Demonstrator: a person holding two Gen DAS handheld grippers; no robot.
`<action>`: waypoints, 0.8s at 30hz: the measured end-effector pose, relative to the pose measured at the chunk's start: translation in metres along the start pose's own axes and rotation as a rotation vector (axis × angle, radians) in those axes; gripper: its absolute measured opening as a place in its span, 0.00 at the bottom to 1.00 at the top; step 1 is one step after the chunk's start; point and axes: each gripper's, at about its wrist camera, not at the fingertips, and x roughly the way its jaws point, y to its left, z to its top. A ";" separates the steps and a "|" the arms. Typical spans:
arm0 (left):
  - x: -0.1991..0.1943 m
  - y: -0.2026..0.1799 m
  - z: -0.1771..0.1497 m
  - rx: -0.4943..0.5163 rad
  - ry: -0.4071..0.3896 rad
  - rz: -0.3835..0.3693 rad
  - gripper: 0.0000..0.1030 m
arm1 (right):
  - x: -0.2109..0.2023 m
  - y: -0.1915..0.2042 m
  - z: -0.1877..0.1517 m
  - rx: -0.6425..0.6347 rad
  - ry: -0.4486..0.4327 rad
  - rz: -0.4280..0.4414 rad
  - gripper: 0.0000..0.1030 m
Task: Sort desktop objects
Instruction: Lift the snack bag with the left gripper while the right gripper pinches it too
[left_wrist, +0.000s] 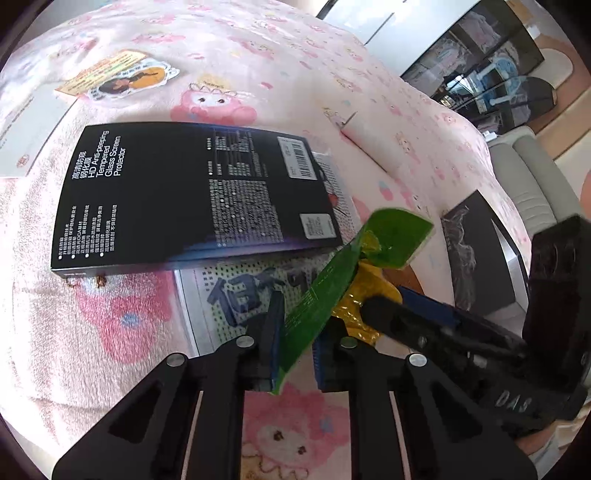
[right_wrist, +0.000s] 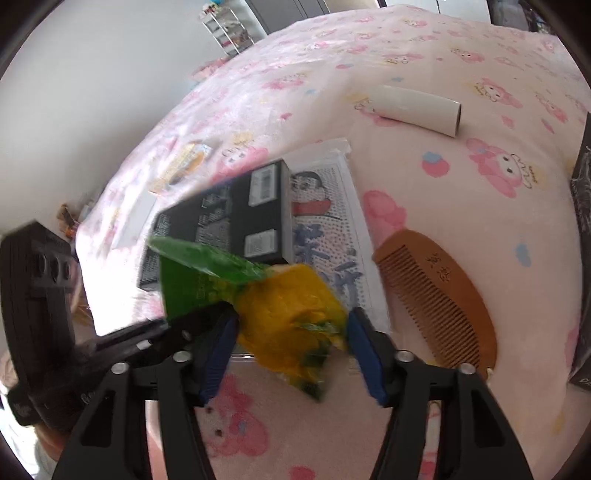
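Clearly the green-and-yellow wrapper (left_wrist: 325, 291) is light, crinkly and slippery: left hand-held gripper (left_wrist: 295, 354) clenched on its flat green edge, right hand-held gripper (right_wrist: 291, 347) spread around the yellow bulge, lower centre

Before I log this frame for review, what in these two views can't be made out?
- Right wrist view: whether the right gripper fingers press the yellow-green packet; motion blur smears it.
- Both views: the print on the dotted card, mostly covered by the black screen protector box.
- Right wrist view: the dark box, cut off by the right edge.
- Left wrist view: the white sheet, cut by the left edge, lettering too small.
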 end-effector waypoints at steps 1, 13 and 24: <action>-0.002 -0.002 -0.001 0.008 -0.005 0.003 0.10 | -0.002 0.001 0.000 -0.001 -0.005 -0.002 0.47; -0.011 -0.004 -0.018 -0.010 0.027 0.023 0.33 | -0.002 -0.023 -0.027 0.117 0.074 0.024 0.71; -0.007 -0.013 -0.001 0.030 -0.024 -0.010 0.07 | 0.006 -0.003 -0.018 0.060 0.041 0.060 0.51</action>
